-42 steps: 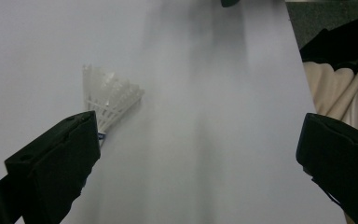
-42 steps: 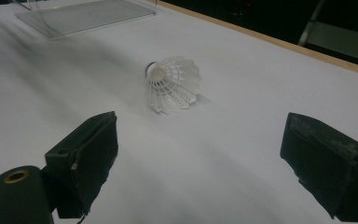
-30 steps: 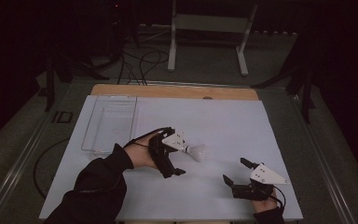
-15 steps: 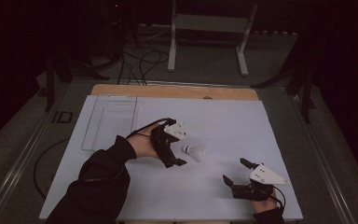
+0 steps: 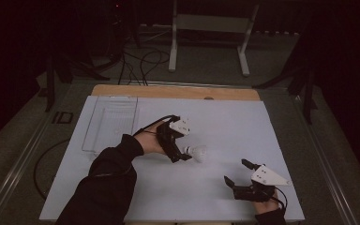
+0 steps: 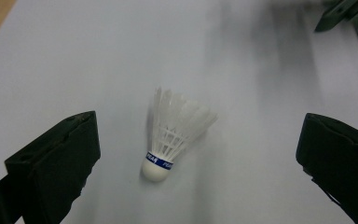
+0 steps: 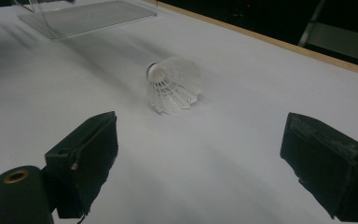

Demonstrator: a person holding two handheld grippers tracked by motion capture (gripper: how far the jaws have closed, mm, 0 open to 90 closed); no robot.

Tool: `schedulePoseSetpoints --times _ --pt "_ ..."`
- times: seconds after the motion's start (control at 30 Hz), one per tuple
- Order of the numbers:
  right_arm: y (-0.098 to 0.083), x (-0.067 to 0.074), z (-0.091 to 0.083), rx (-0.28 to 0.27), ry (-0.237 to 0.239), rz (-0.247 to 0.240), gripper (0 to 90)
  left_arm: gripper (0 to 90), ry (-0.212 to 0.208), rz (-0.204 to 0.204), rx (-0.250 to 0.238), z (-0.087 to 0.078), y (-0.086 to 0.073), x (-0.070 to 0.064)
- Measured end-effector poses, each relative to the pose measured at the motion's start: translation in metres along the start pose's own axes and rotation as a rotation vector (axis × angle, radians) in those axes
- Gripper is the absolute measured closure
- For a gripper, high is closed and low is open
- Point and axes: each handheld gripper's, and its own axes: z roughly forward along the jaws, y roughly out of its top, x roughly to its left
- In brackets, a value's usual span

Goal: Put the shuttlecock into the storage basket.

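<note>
While the clear tray (image 5: 110, 123) sat near the table's (image 5: 243, 122) far left corner, the work of the moment lay at the middle of the white surface. There the left gripper (image 5: 183, 149) hovered with its jaws spread wide and nothing between them, and the shuttlecock (image 5: 196, 152) lay on its side just ahead of them, free of both pads. In the left gripper view the shuttlecock (image 6: 175, 133) showed its cork nearest the camera and its feathers fanned away, roughly centred in the gap. To do the pick-up well, it seemed wise to lower the jaws until they straddled the cork and the blue band above it, then close gently there; squeezing the feather skirt would likely crush it or let it spring out. The piece looked light enough to skid at a nudge, so both pads should meet it together. Near the table's near right corner the right gripper (image 5: 239, 174) rested, likewise spread and empty, well apart from the shuttlecock (image 7: 175, 84).
</note>
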Motion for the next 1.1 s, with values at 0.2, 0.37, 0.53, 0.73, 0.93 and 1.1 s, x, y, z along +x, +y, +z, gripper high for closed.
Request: schedulePoseSetpoints --times 0.2,0.37,0.53,0.73,0.93,1.1 --pt "0.0 0.0 0.0 0.001 0.001 0.0 11.3 0.3 0.013 -0.012 0.01 0.011 -0.004 0.004" --pt "0.0 0.001 0.0 -0.001 0.004 0.001 11.3 0.4 -0.004 -0.038 0.008 0.024 -0.01 0.009" --pt "0.0 0.0 0.0 -0.003 0.005 0.002 11.3 0.9 -0.022 -0.044 0.058 0.034 -0.017 0.013" --pt "0.0 0.0 0.0 0.0 0.011 0.002 11.3 5.0 -0.03 -0.06 0.118 0.048 -0.022 0.018" --pt "0.0 0.0 0.0 0.002 0.013 0.003 11.3 15.0 -0.028 -0.042 0.161 0.055 -0.025 0.02" --pt "0.0 0.0 0.001 0.002 0.014 0.003 11.3 17.8 -0.021 -0.047 0.21 0.059 -0.03 0.024"
